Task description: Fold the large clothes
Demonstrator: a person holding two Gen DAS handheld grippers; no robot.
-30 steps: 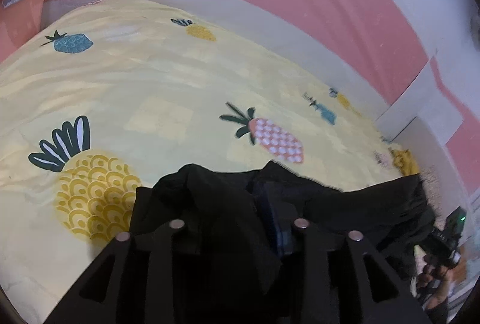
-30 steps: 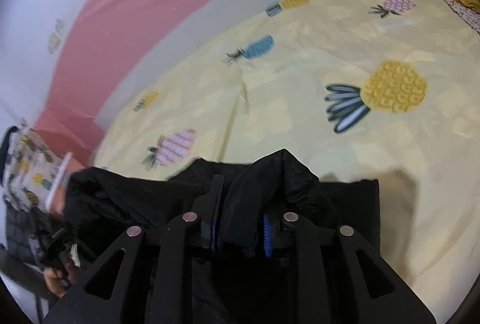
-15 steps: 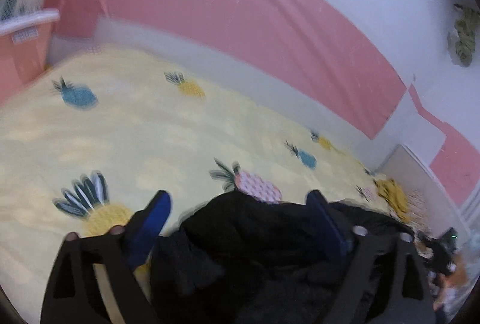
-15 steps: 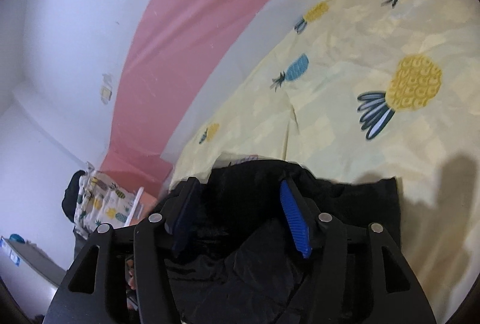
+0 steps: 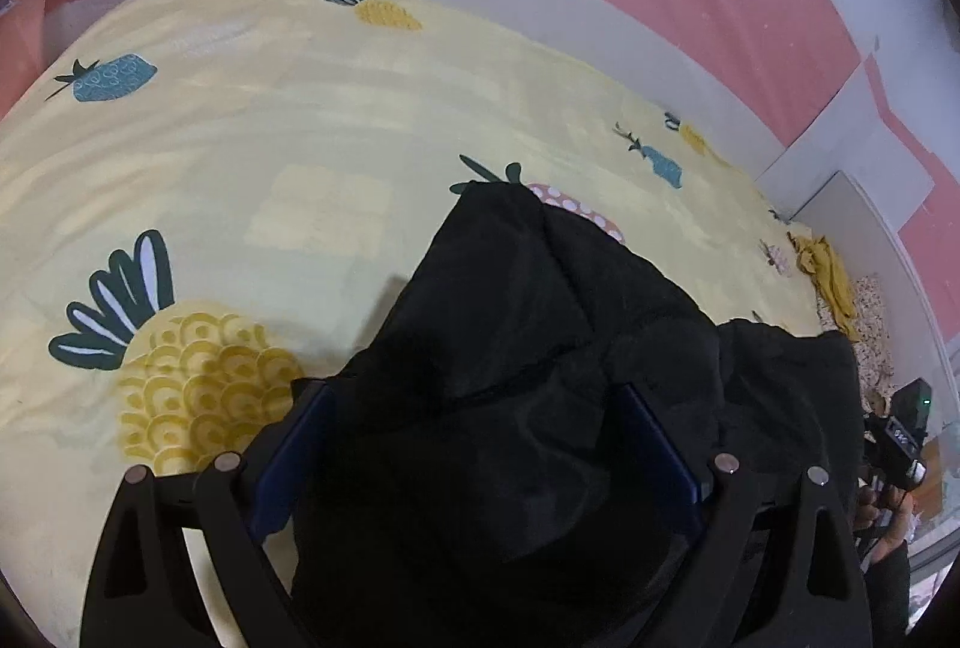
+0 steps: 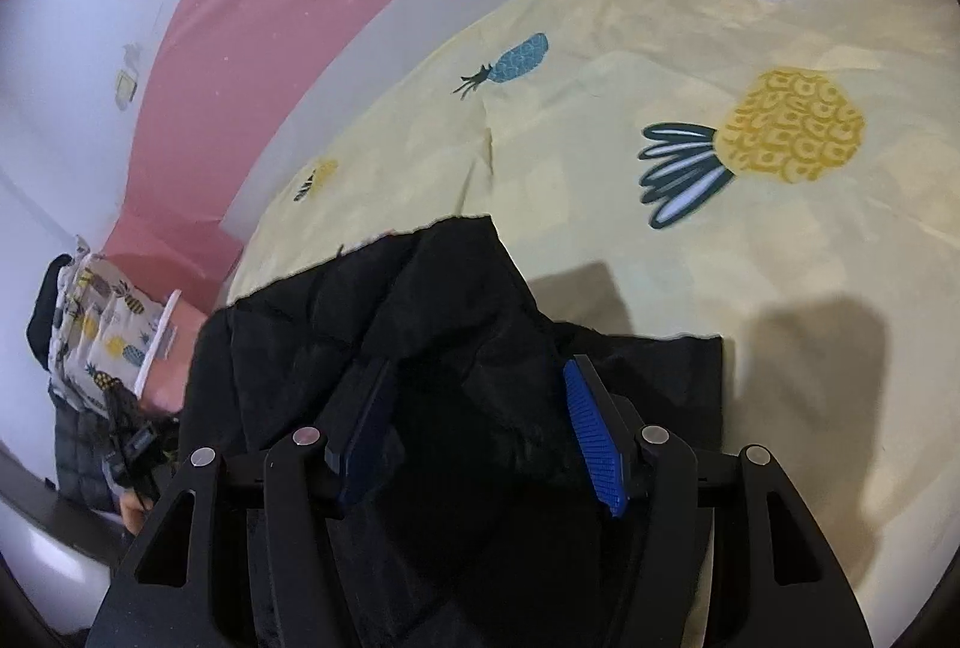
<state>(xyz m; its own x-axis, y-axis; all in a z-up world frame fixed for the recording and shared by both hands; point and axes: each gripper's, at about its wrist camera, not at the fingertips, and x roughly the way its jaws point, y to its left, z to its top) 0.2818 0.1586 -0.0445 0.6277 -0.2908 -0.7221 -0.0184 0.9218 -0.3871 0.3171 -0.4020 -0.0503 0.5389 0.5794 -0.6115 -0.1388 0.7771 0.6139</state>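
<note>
No brand, label or writing can be read anywhere. The black garment [image 5: 540,348] lies bunched on the bed [image 5: 240,138], at six o'clock in both views. The left gripper [image 5: 480,444] and the right gripper [image 6: 480,426] both have released jaws spread wide over the cloth; a second ago both were clenched on it.

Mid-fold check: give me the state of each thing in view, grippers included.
Black garment: bunched on the bed, not flat.
Left gripper: jaws open, over the garment.
Right gripper: jaws open, over the garment.
Pineapple-print sheet: spread out, lightly wrinkled.
Yellow cloth: crumpled near the bed's edge.
</note>
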